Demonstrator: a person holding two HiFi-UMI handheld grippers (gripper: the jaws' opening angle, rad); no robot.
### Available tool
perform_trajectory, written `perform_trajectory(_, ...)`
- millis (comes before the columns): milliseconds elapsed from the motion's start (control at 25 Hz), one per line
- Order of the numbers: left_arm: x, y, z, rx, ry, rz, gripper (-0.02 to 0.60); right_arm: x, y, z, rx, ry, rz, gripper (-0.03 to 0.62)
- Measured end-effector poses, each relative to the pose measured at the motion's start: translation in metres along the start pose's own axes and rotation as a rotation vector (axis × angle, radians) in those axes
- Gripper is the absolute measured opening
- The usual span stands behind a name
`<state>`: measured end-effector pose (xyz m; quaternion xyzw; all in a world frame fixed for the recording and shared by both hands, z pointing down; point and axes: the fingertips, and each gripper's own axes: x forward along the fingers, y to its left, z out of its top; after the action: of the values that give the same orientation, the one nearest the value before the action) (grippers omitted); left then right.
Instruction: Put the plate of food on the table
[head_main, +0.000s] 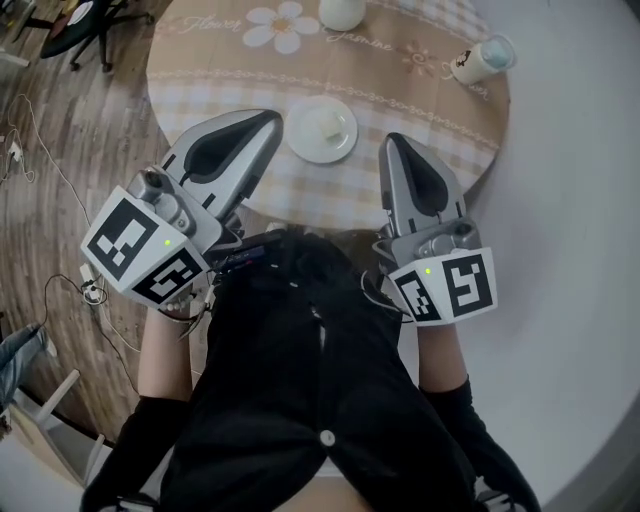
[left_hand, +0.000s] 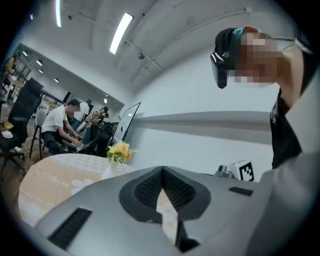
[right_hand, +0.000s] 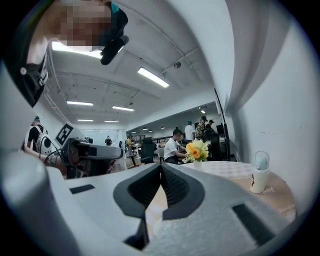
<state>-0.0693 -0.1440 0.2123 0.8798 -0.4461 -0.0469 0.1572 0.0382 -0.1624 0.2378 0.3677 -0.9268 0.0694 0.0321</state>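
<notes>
A small white plate (head_main: 322, 130) with a pale bit of food on it rests on the round table (head_main: 200, 80), which has a beige checked cloth. The plate sits just beyond and between my two grippers, and neither touches it. My left gripper (head_main: 275, 117) is held near my body, left of the plate. Its jaws are shut with nothing in them, and the tips meet in the left gripper view (left_hand: 163, 167). My right gripper (head_main: 393, 138) is to the plate's right, also shut and empty (right_hand: 161, 165).
A white vase (head_main: 342, 12) of yellow flowers (right_hand: 196, 149) stands at the table's far side. A white bottle (head_main: 485, 58) stands at the far right edge. An office chair (head_main: 90, 25) and cables (head_main: 40, 160) are on the wood floor to the left. People sit at desks (left_hand: 62, 127) behind.
</notes>
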Motion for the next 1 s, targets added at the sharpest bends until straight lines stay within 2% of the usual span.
perform_trajectory(280,0.005,-0.013,0.008,0.123,0.001,-0.004,0.000,-0.003,0.001,0.022,-0.010,-0.060,-0.013,0.000)
perform_trajectory(1000,0.016,-0.019,0.003,0.150,0.028,-0.035,0.000,0.004,0.005,0.023,-0.046,-0.047,0.003,0.000)
